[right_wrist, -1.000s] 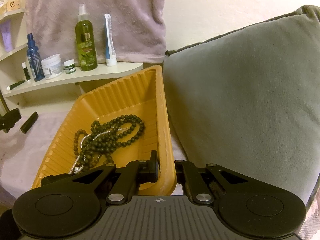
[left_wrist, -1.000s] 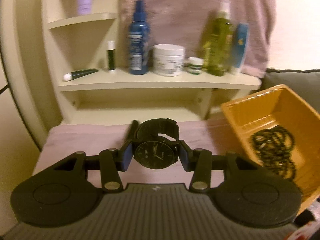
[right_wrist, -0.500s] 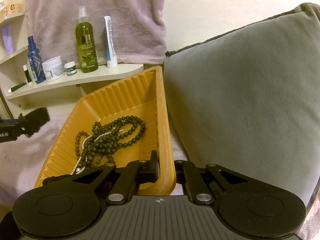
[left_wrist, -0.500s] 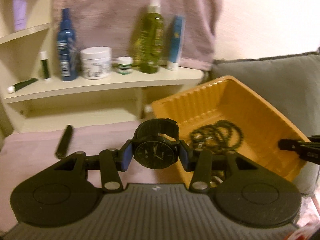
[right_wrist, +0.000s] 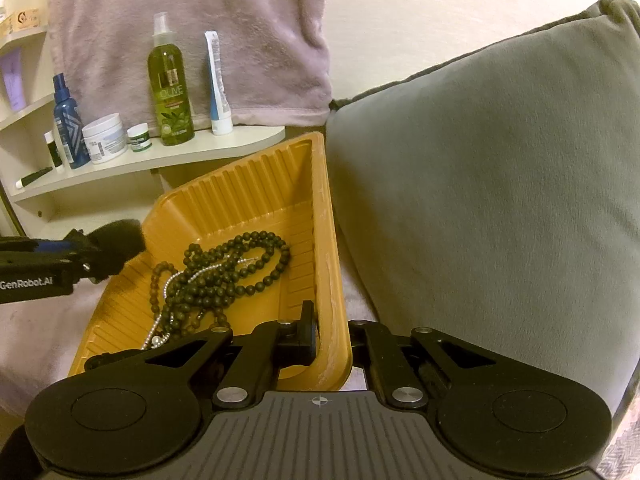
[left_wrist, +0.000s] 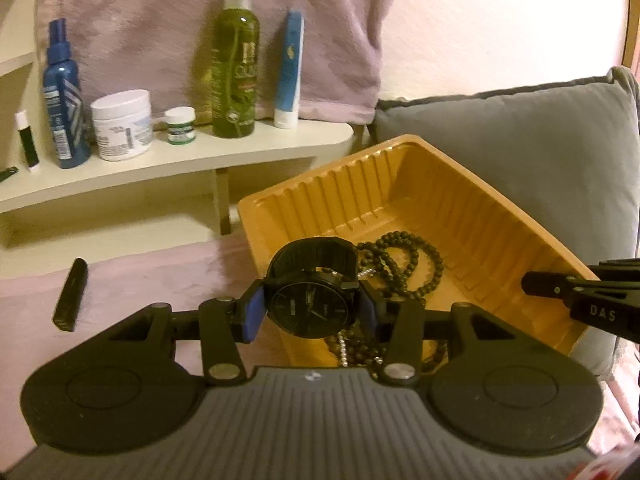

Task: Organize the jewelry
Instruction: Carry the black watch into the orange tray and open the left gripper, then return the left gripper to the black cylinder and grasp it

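My left gripper (left_wrist: 312, 312) is shut on a black wristwatch (left_wrist: 310, 300), pads on both sides of its dial, and holds it over the near left part of the orange tray (left_wrist: 472, 204). Dark bead necklaces (left_wrist: 404, 264) and a silver chain lie in the tray. In the right wrist view my right gripper (right_wrist: 332, 336) is shut on the tray's near right wall (right_wrist: 330, 280), one finger inside and one outside. The beads (right_wrist: 224, 276) lie in the tray, and the left gripper (right_wrist: 80, 256) with the watch shows blurred at the tray's left rim.
A grey cushion (right_wrist: 500, 200) presses against the tray's right side. A cream shelf (left_wrist: 168, 160) behind holds bottles, jars and a tube, with a mauve towel (left_wrist: 160, 20) hanging behind. A small black stick (left_wrist: 71, 294) lies on the pink cloth to the left.
My left gripper has carried the watch to the right, from over the pink cloth to over the orange tray. My right gripper has kept its hold on the tray wall.
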